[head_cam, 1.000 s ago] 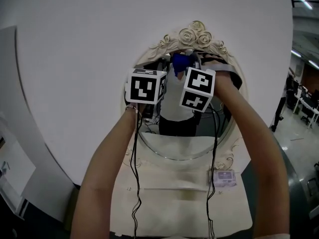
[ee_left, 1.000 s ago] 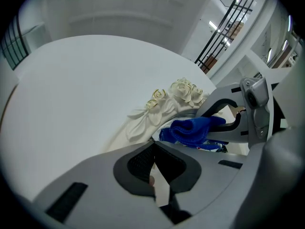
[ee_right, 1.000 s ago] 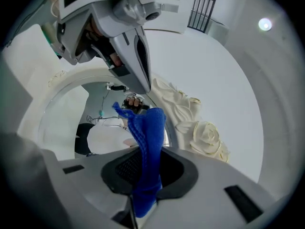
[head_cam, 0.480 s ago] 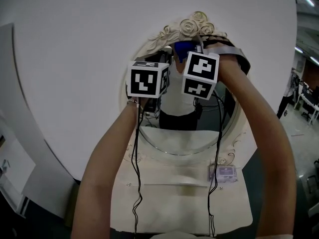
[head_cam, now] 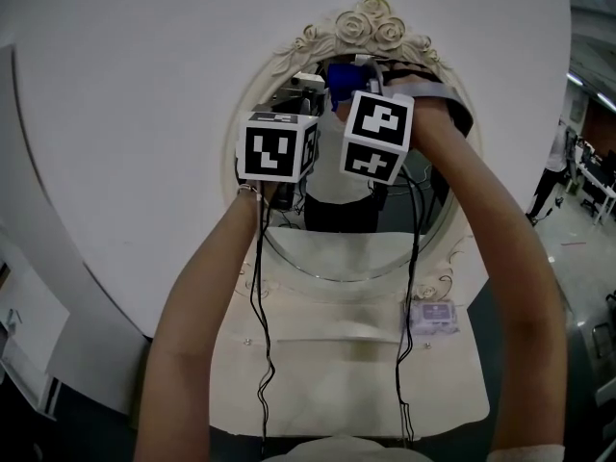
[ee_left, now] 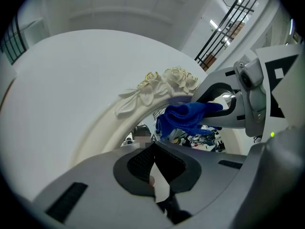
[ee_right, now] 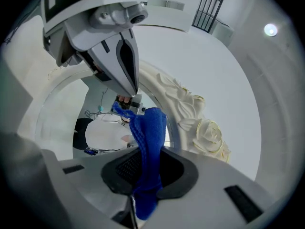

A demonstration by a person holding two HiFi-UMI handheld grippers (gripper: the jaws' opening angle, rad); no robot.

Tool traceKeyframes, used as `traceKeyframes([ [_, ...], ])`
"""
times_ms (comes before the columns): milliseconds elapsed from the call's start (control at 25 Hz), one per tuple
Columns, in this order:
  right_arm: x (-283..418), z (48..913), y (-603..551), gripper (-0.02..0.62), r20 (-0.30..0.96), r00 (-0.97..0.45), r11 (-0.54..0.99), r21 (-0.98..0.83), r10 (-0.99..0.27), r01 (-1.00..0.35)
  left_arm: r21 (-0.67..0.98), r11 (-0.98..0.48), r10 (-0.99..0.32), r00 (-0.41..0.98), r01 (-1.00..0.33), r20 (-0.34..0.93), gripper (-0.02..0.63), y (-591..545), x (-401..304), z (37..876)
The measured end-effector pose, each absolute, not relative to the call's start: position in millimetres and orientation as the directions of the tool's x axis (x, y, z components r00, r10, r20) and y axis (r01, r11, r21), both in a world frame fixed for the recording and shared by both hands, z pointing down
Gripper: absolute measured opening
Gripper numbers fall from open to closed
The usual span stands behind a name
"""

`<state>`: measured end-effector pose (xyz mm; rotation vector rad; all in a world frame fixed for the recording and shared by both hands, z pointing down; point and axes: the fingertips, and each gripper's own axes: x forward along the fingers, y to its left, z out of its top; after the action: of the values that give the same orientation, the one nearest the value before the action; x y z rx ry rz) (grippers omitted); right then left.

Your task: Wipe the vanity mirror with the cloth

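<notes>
The right tongs (ee_right: 143, 170) grip the blue cloth (ee_right: 150, 130) at the mirror (head_cam: 348, 250)'s top edge; the left tongs (ee_left: 153, 170) are closed, empty; wiping seems under way, its lower part likely left.

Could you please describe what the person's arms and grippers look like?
The left claw and right claw are grey shells with dark meshed pads. Each bears a white cube with black square markers and trails a thin black cable. Forearms show no sleeves.
</notes>
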<state>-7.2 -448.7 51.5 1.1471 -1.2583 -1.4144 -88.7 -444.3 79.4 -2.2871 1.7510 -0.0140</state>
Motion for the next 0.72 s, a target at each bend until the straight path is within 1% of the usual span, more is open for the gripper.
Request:
traceKeyframes([
  [720, -15.6, 122.9, -452.1, 0.074, 0.033, -0.188, 0.032, 0.999, -0.982, 0.007, -0.156, -0.247, -0.965, 0.258, -0.956, -0.054, 0.009, -451.0, -98.4, 166.7],
])
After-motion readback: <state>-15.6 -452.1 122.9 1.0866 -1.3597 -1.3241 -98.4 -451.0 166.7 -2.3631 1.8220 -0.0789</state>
